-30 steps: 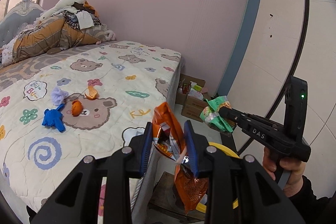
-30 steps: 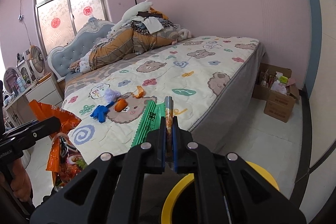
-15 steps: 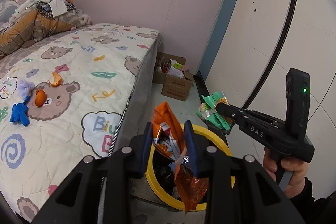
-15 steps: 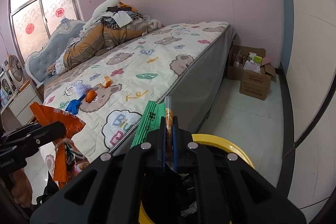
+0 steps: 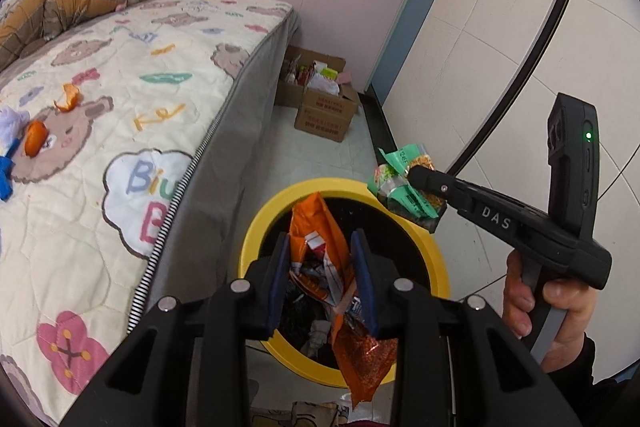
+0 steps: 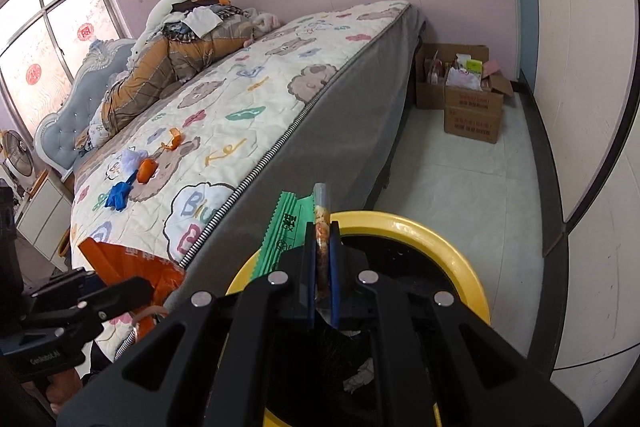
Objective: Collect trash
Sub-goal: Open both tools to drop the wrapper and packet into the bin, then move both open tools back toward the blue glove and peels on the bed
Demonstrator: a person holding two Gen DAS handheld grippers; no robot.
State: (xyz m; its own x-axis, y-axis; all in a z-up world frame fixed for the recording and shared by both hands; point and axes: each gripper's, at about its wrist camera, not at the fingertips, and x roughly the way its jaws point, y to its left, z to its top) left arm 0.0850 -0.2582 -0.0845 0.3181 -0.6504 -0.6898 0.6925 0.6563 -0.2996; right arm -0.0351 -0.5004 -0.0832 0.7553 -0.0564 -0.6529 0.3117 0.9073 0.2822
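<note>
The yellow bin (image 5: 248, 247) is sitting on the floor beside the bed (image 5: 120, 131), under both tools; the left tool (image 5: 323, 277) is gripping the orange snack bag (image 5: 320, 227) over the opening. The right tool (image 6: 322, 269) is pinching the green wrapper (image 6: 286, 227) shut above the rim; judgement: centre each over the opening before releasing, the bag first.

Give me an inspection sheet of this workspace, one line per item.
Surface: patterned bed cover; pale tiled floor.
Job's things: yellow bin on the floor beside the bed, trash already inside; orange snack bag and green wrapper held over it.
Clutter: orange peel, a small orange thing, blue glove and a pale tuft left on the bed.
Grippers: left gripper shut on the orange snack bag; right gripper shut on the green wrapper.
Cables: nothing seen.
Surroundings: cardboard boxes by the pink wall, piled bedding, window.
</note>
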